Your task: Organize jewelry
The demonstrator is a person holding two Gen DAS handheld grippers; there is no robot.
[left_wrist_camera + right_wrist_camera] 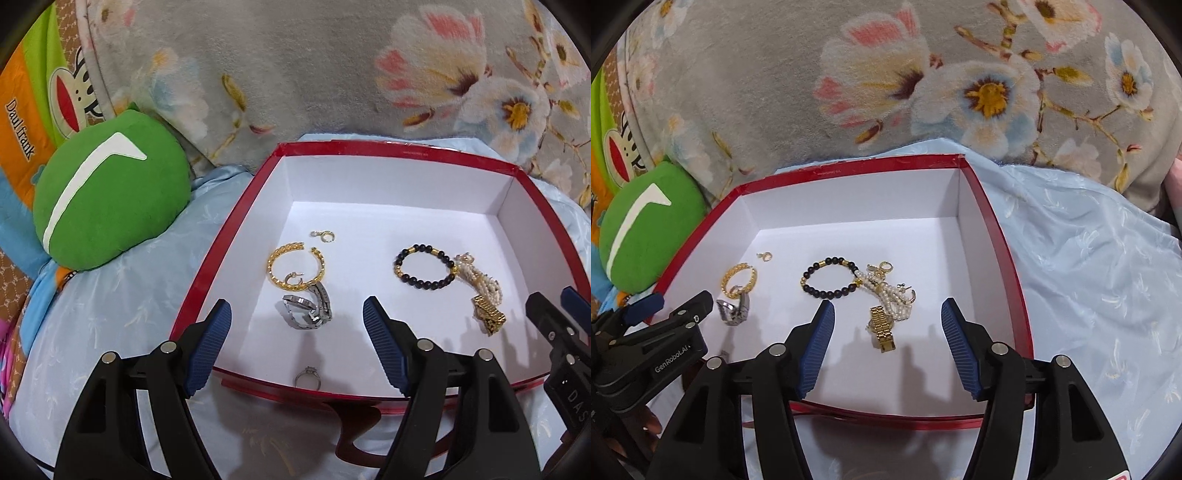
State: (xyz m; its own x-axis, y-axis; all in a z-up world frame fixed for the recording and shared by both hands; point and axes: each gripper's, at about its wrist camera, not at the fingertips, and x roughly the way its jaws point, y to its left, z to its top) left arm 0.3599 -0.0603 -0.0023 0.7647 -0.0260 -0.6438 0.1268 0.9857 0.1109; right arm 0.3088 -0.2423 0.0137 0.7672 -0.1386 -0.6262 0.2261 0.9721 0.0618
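Note:
A red box (221,254) with a white inside (997,236) holds the jewelry. On its left lie a gold bangle (295,267), a silver watch (308,310), a small hoop earring (325,236) and, near the front wall, a silver ring (306,376). On its right lie a black bead bracelet (424,267) (831,277), a pearl bracelet (890,291) and a gold watch (882,326). My left gripper (297,325) is open and empty above the silver watch. My right gripper (888,325) is open and empty above the gold watch.
The box sits on a light blue sheet (1089,277). A green round plush cushion (107,192) lies left of the box. A grey floral blanket (295,74) rises behind it. A red ribbon handle (354,435) lies in front of the box.

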